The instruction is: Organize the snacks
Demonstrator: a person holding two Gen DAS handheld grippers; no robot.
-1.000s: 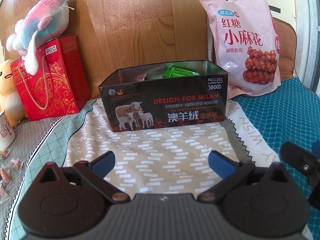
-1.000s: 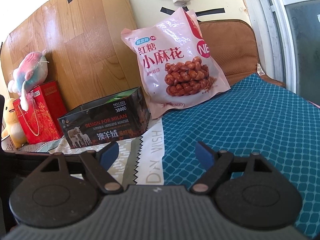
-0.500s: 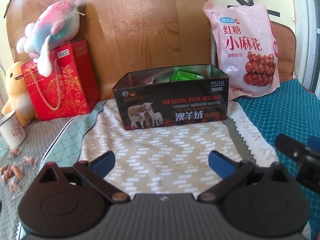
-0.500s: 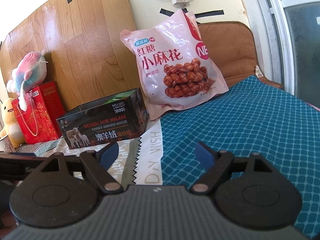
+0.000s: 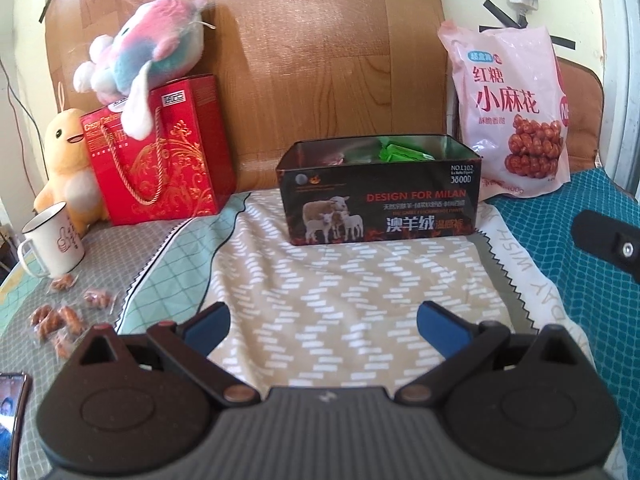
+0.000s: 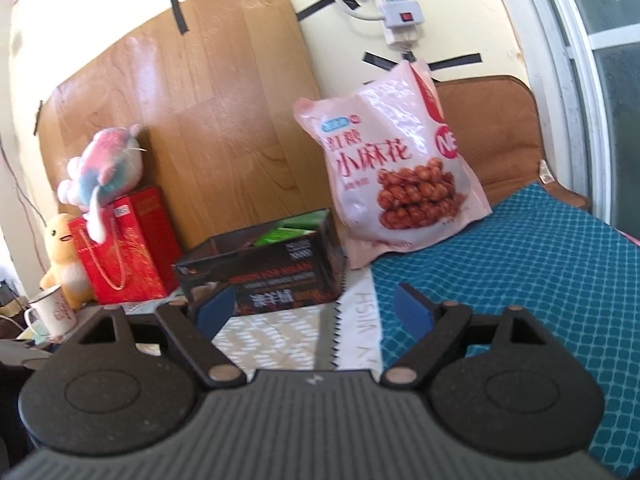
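A black open tin box (image 5: pixel 380 196) stands on the patterned cloth, with green and reddish packets inside; it also shows in the right wrist view (image 6: pixel 264 268). A big pink snack bag (image 5: pixel 512 116) leans on the wall right of the box, and shows in the right wrist view (image 6: pixel 392 172). Several small wrapped snacks (image 5: pixel 60 316) lie loose at the left. My left gripper (image 5: pixel 324 328) is open and empty, well in front of the box. My right gripper (image 6: pixel 312 308) is open and empty, raised in front of the box's right end.
A red gift bag (image 5: pixel 156 152) with a plush toy (image 5: pixel 148 52) on top stands at the left, beside a yellow duck toy (image 5: pixel 68 160) and a white mug (image 5: pixel 52 240). A phone (image 5: pixel 12 408) lies at the lower left. A teal mat (image 6: pixel 520 280) covers the right side.
Both grippers have pulled back and risen, so the box and bag look smaller. The left view has swung left, bringing the mug and loose snacks into view. Both stay open.
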